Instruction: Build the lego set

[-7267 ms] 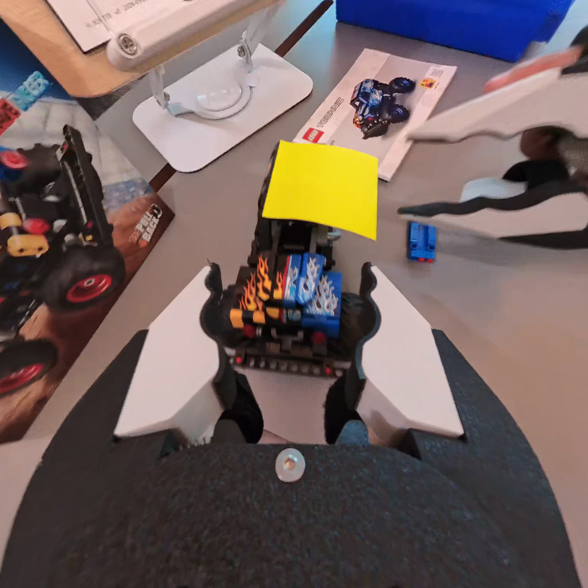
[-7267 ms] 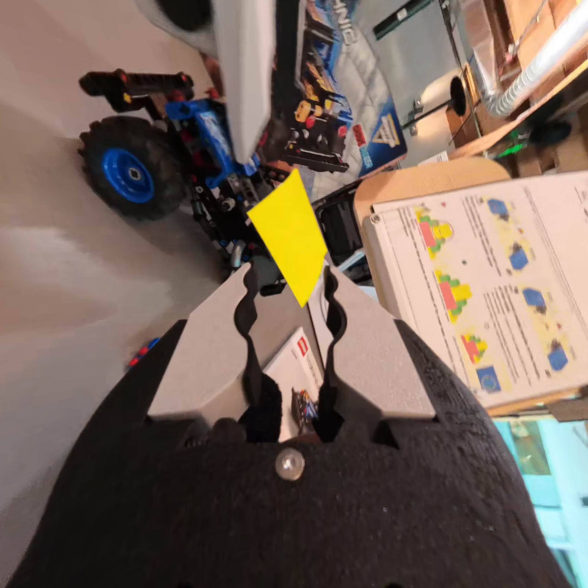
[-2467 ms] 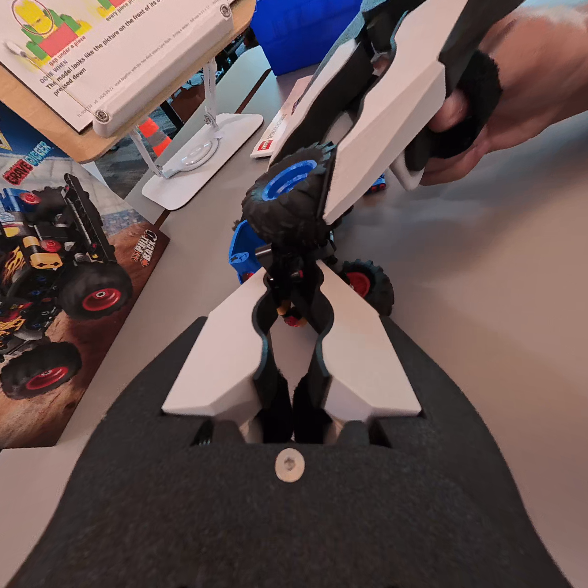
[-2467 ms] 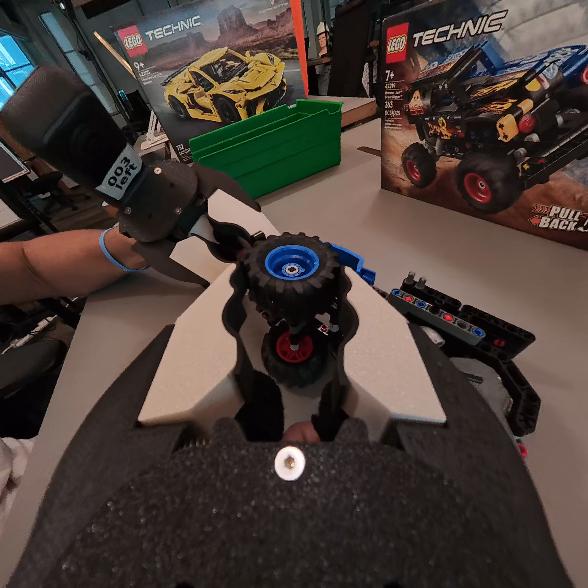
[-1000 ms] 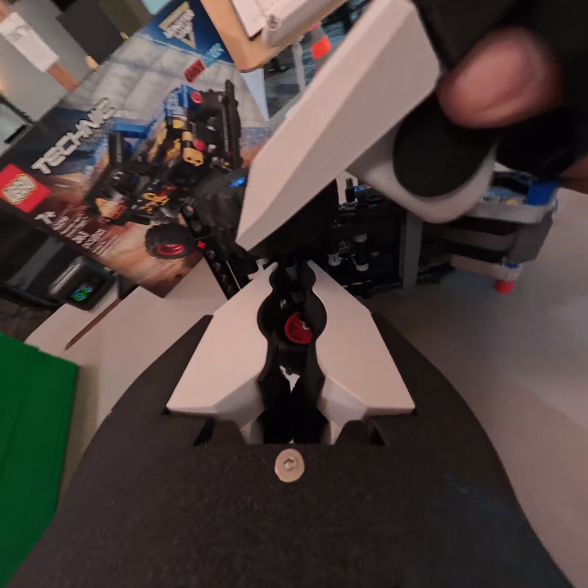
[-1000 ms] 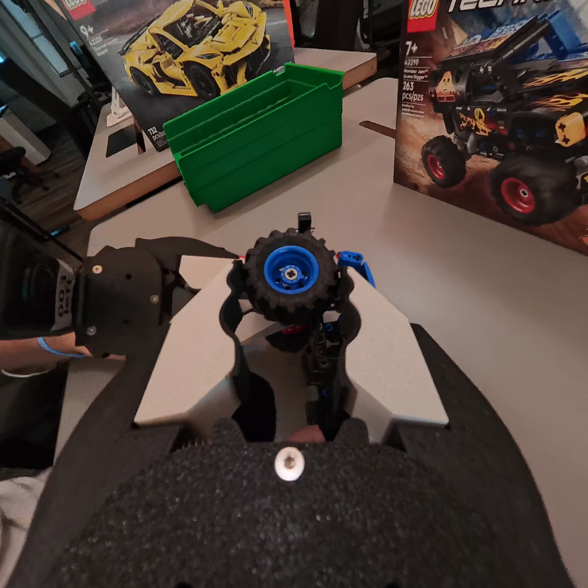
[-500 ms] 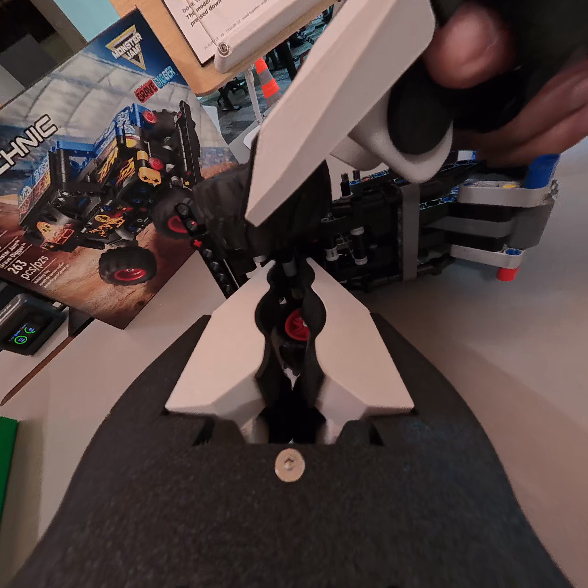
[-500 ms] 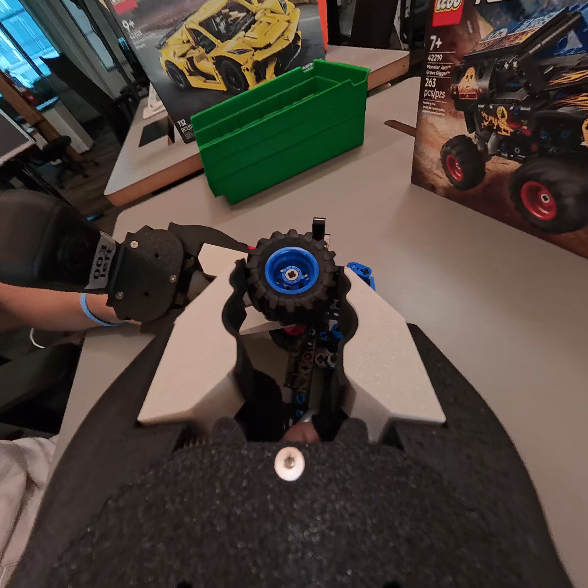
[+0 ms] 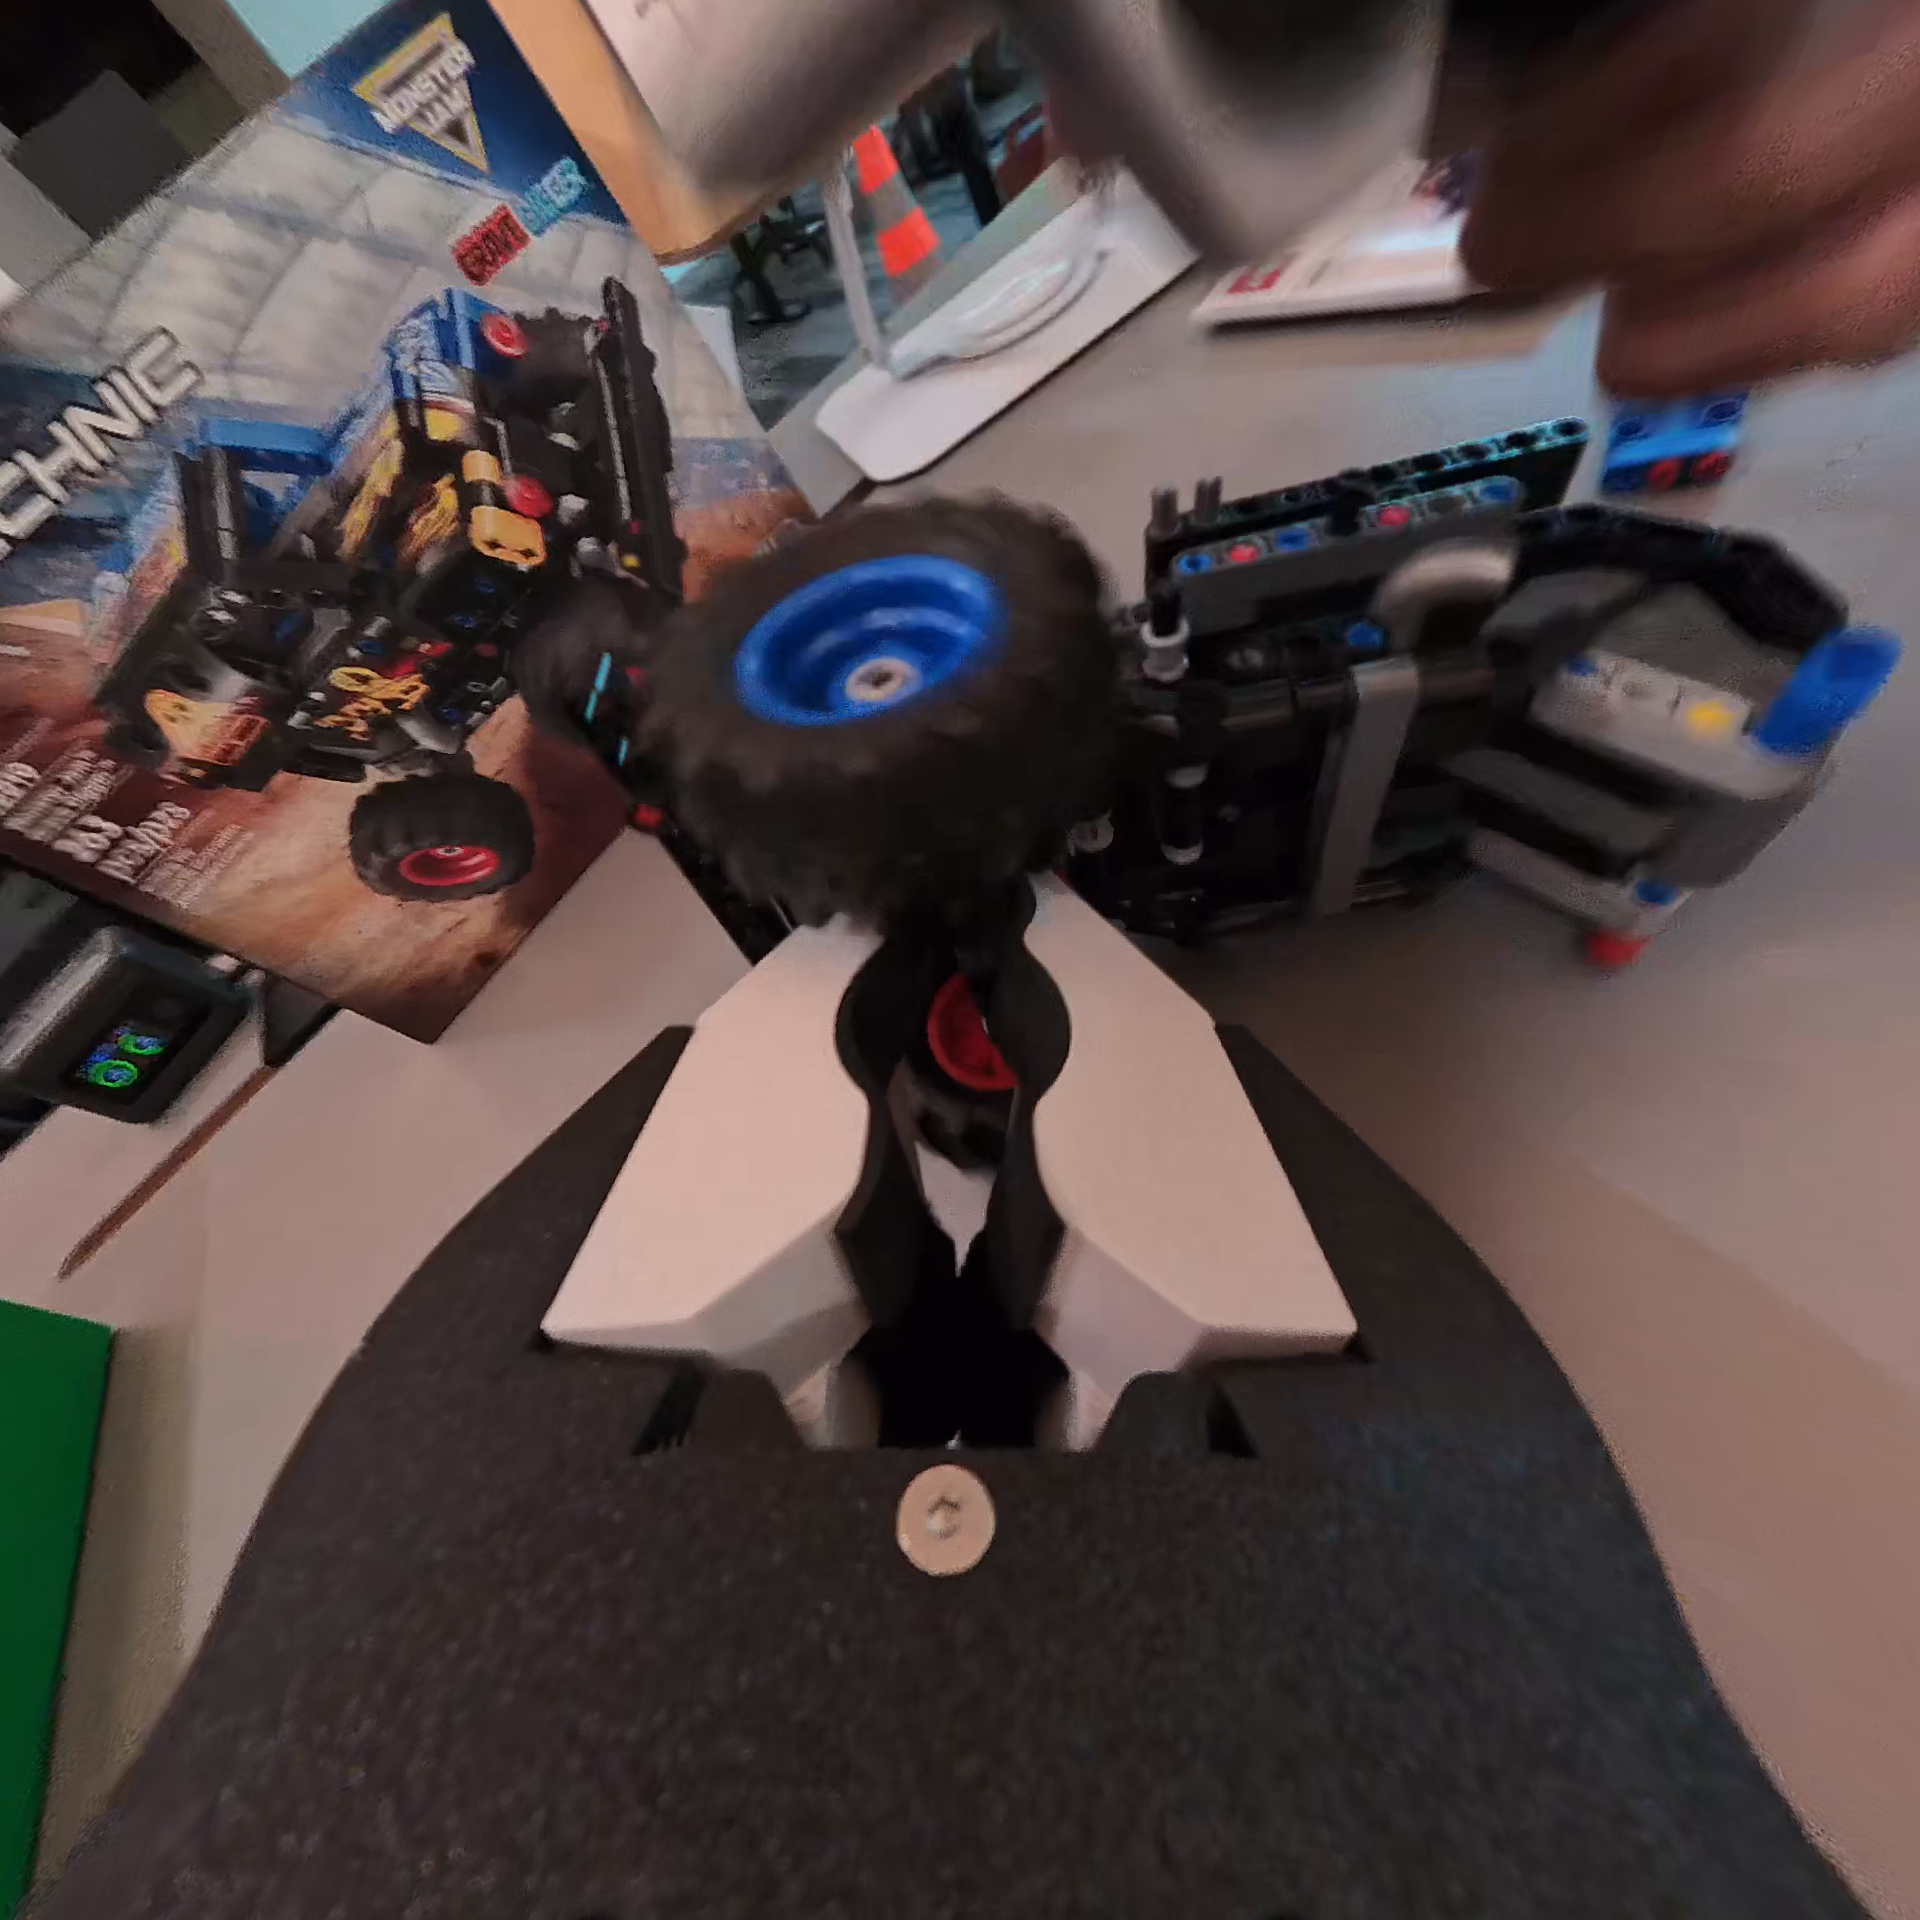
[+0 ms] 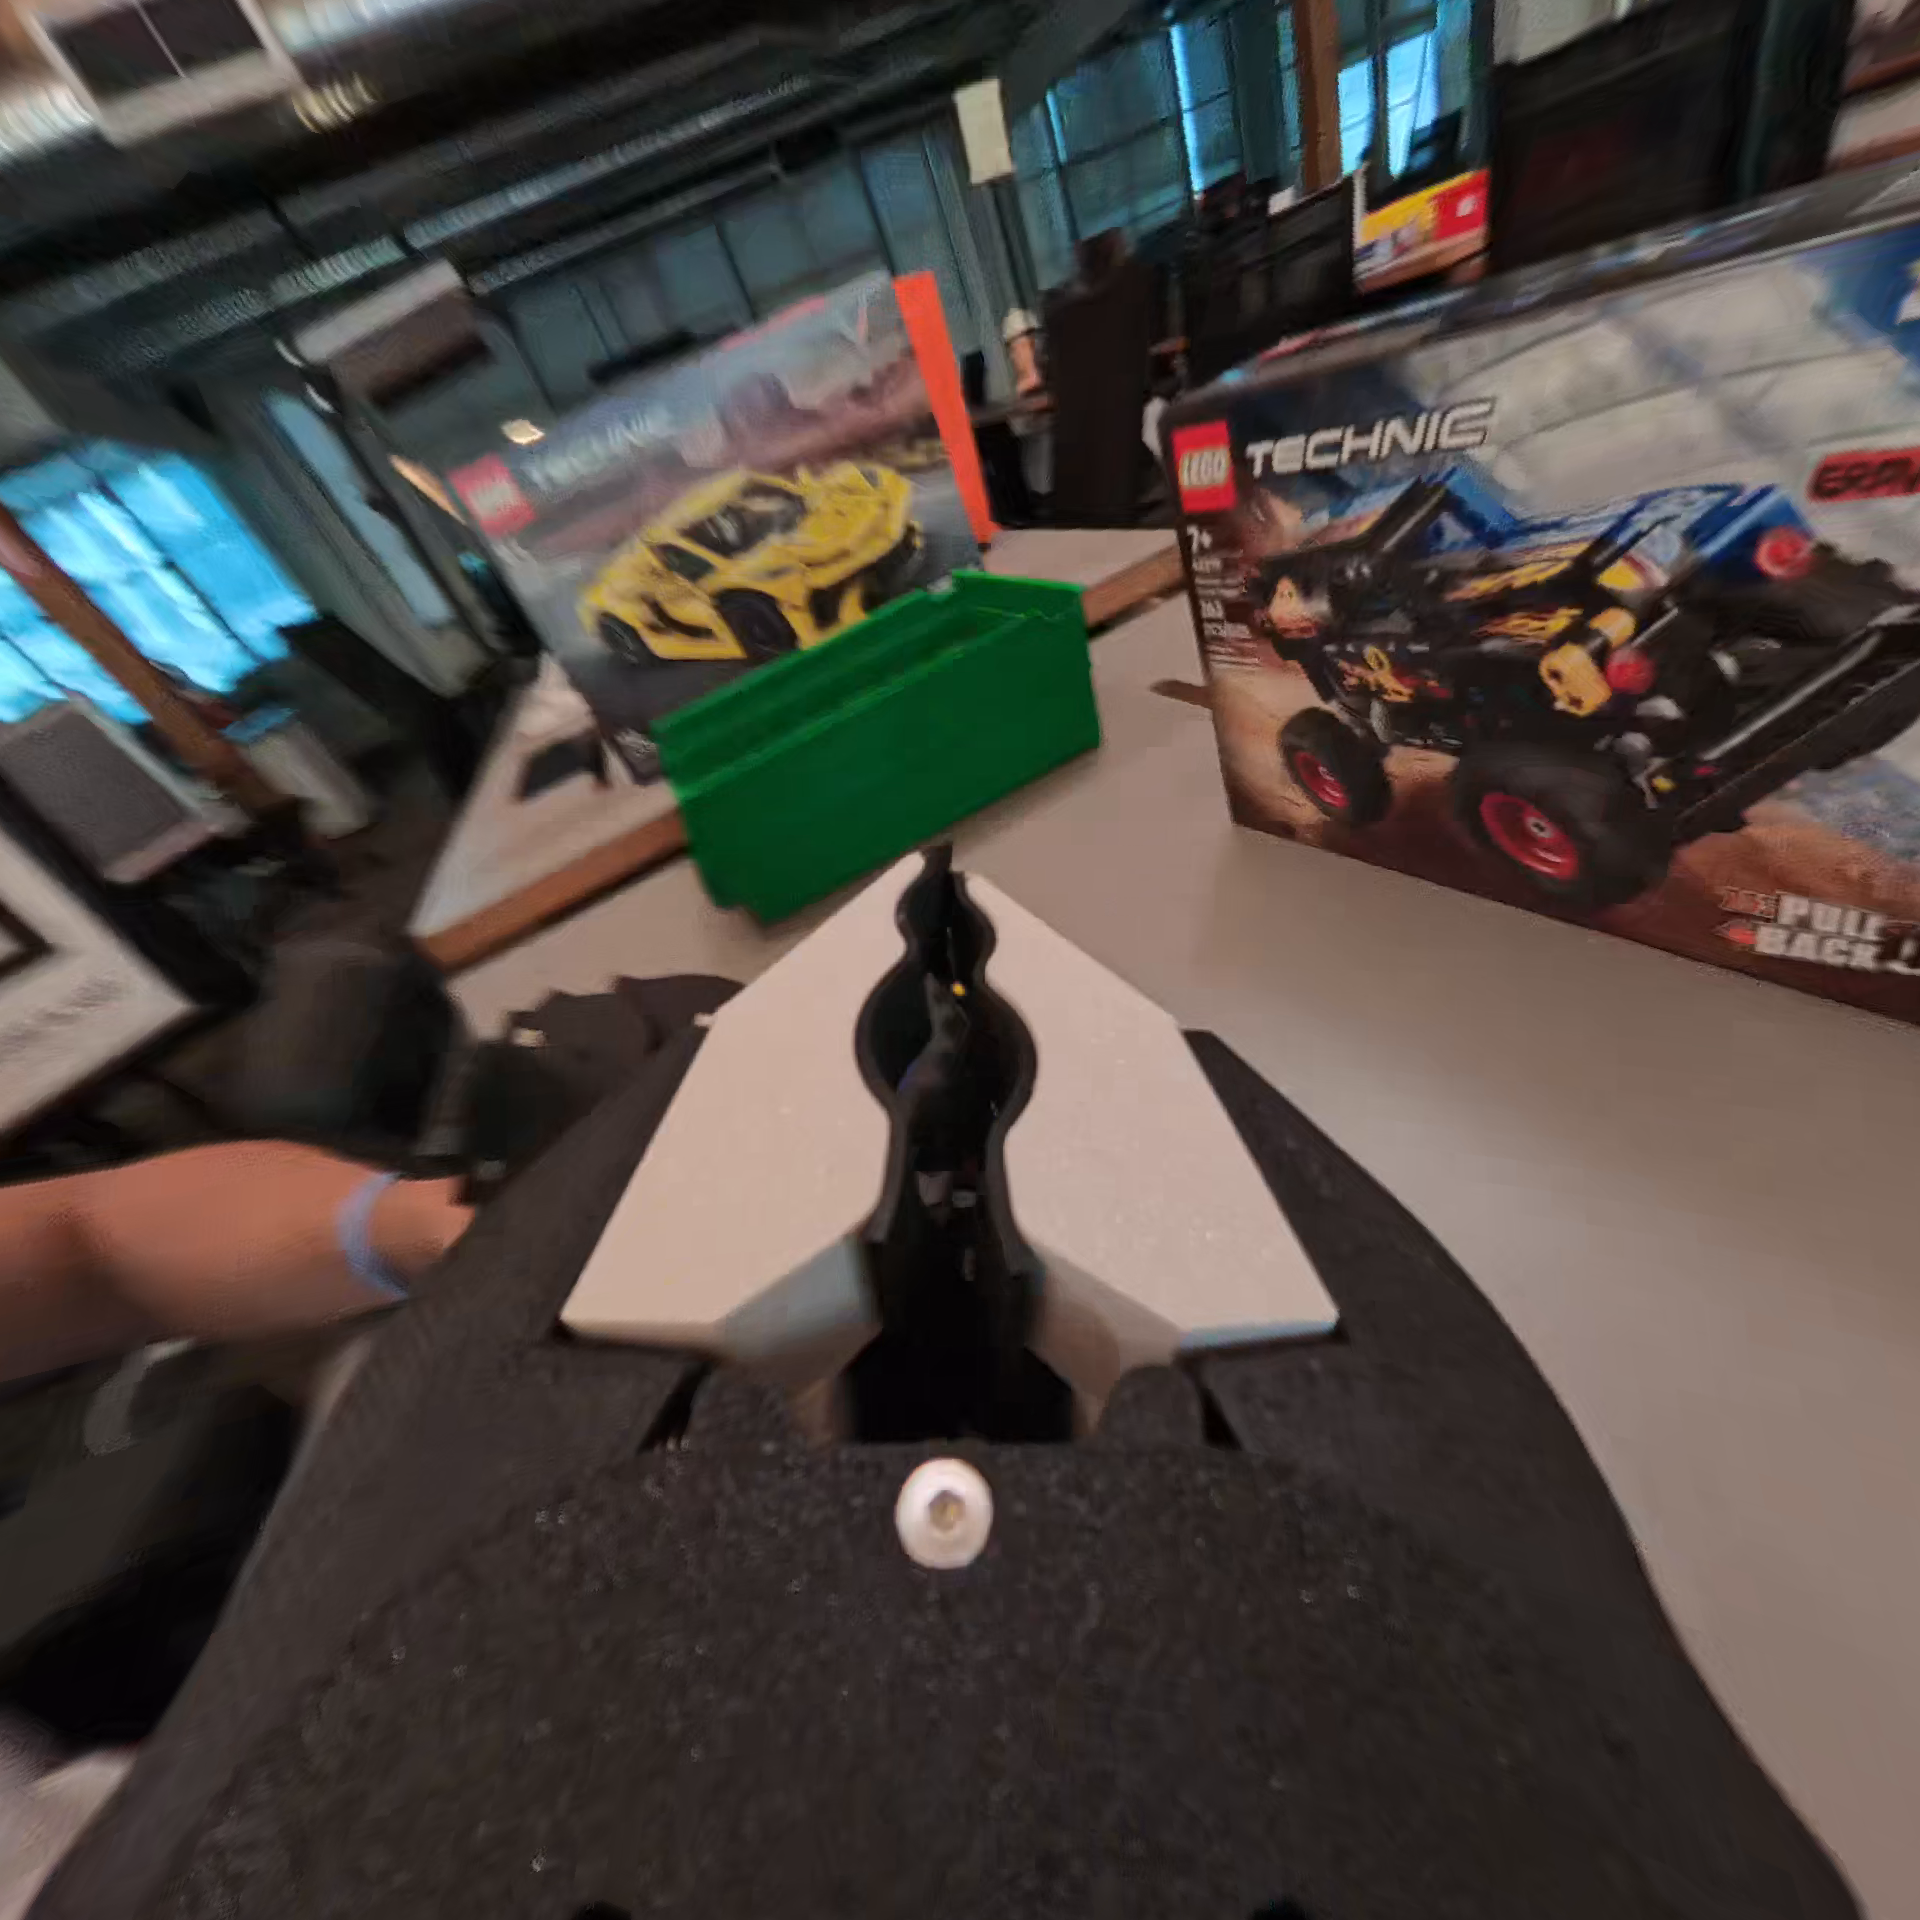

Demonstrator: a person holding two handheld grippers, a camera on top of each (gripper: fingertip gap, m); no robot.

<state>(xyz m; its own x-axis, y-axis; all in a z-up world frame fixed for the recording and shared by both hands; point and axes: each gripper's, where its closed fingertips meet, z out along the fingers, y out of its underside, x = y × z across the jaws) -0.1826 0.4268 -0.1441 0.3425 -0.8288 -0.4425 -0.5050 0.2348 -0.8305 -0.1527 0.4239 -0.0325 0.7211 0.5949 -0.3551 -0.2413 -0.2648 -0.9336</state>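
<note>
My left gripper [image 9: 940, 920] is shut on the toy truck [image 9: 1455, 707], gripping it beside a small red wheel [image 9: 966, 1039]. The truck lies on its side on the table, and its big black tyre with a blue hub [image 9: 873, 665] sits just above my fingertips. My right gripper [image 10: 940, 883] has its jaws closed, raised above the table. A thin black piece [image 10: 940, 857] sticks out past the tips; I cannot tell what it is. The right gripper also shows blurred at the top of the left wrist view [image 9: 935, 83], clear of the tyre.
A truck set box [image 9: 312, 623] stands left, also in the right wrist view [image 10: 1558, 675]. A green bin [image 10: 883, 738] and a yellow-car box [image 10: 727, 540] stand behind. A small blue piece [image 9: 1673, 442], a white stand base [image 9: 997, 332] and a booklet [image 9: 1340, 275] lie far right.
My right gripper has let go of the blue-hubbed tyre, closed and lifted away. My left gripper still holds the truck, which stays on its side.
</note>
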